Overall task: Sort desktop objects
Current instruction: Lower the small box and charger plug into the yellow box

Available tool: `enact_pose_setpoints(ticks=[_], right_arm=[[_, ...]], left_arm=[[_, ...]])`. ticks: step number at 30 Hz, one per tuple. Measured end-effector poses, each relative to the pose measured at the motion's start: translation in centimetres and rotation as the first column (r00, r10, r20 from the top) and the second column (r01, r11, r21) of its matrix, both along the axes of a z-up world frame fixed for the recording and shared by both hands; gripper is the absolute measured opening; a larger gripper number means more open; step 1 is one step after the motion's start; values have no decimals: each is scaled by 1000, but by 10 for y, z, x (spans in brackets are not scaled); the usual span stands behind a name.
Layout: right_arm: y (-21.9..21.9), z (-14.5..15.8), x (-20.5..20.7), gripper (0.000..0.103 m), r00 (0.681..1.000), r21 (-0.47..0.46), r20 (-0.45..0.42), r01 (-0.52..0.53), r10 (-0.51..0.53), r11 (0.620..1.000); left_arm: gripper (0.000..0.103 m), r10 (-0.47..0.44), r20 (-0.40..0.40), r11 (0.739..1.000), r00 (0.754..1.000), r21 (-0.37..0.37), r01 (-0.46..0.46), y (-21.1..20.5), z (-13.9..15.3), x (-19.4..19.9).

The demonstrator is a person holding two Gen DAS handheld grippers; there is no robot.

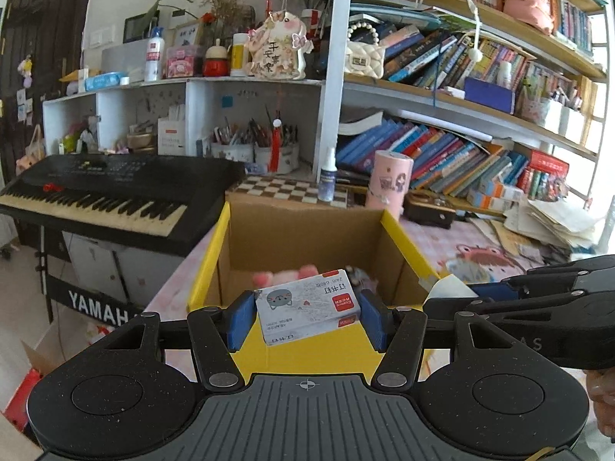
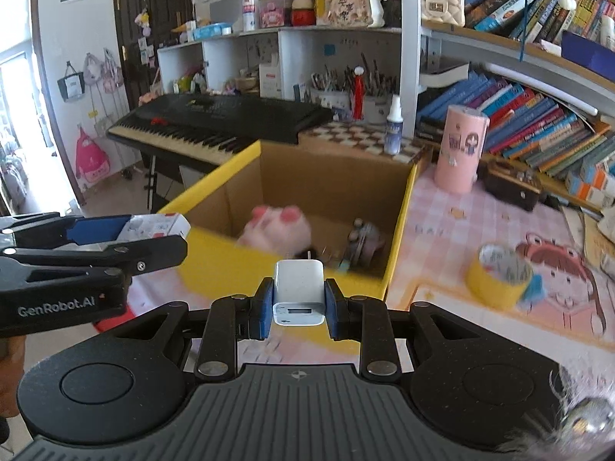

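Keyboard [image 1: 103, 196]: far left, black, beyond the worktop edge; floor open below it.
Cardboard box [image 1: 307, 230]: open top, yellow flaps spread left and right, near rim just under both tongs; inside roomy, brown walls bare.
Left tongs [image 1: 307, 317]: pointing forward and down over the box's near rim; blue pads clamped on a staple box [image 1: 307, 307] held flat, print side up, tilted slightly.
Staple box: above the near yellow flap, not yet inside.
Right tongs [image 2: 299, 309]: beside the left pair, also angled down at the box's near rim; pads closed tight on a white charger [image 2: 299, 292], upright, prongs away from the camera.
Box contents: pink plush toy [image 2: 278, 226] on the floor of the box, blurred; small greyish thing to its right, too smeared to name.
Worktop [image 2: 442, 230]: pink checked cover, open stretch right of the box.
Tape roll [image 2: 499, 276]: yellow, lying on the worktop well right of the box, clear of it.
Pink tube [image 2: 461, 150]: upright behind, near the box's far right corner.
Bookshelves: crowded, rear and right.
Hand: only a sliver at the frame edges.
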State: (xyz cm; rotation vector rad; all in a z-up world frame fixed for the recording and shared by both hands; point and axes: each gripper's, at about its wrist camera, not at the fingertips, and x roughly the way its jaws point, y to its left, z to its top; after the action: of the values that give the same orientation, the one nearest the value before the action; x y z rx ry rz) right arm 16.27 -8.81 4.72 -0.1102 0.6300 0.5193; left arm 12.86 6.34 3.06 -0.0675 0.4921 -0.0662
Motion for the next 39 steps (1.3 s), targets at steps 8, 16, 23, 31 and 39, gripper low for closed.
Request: enact_pose_setpoints(ticks=[8, 16, 23, 31, 39], right_arm=[[-8, 5, 60, 25, 1000, 16, 7, -27, 27, 1000], [0, 1, 116, 25, 998, 14, 11, -58, 58, 998], [15, -11, 167, 25, 990, -23, -60, -132, 130, 991], [48, -31, 213, 24, 946, -129, -185, -290, 265, 948], [85, -67, 224, 24, 869, -304, -326, -469, 372, 829]], left_arm=[[58, 24, -46, 1000, 999, 13, -23, -14, -8, 53], [58, 10, -179, 1000, 984, 19, -7, -24, -27, 96], [58, -40, -310, 999, 950, 3, 43, -30, -41, 124], [58, -99, -437, 995, 894, -44, 89, -36, -58, 146], [59, -126, -518, 991, 846, -106, 83, -35, -70, 161]])
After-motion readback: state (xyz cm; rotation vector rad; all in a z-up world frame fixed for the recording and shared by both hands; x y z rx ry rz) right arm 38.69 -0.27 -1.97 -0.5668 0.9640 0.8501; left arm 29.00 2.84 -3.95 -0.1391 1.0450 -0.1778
